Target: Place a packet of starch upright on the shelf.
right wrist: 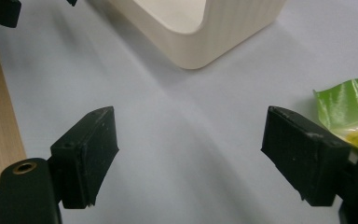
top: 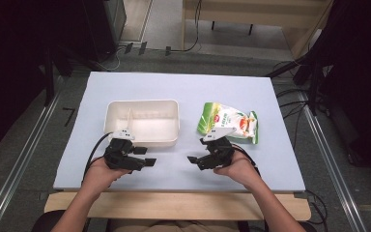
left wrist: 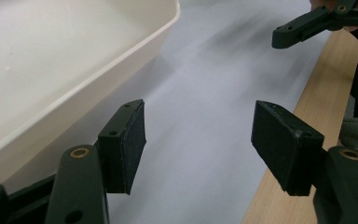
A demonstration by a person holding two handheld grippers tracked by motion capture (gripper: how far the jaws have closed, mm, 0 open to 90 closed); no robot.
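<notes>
**Snack bag lies beyond the right gripper**

The green snack bag [top: 228, 122] is lying flat beside the white plastic tray [top: 143, 122], long axis running left-right. Your right gripper [top: 196, 159] is sitting just in front of it, nearer than your left gripper [top: 147, 162]. Both are standing open, holding nothing, jaws pointing toward each other.

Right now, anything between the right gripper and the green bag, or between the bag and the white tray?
Nothing visible. The right gripper, jaws open, sits just in front of the green bag, bare mat between. The white tray lies beside the bag, with only bare mat separating them.
</notes>
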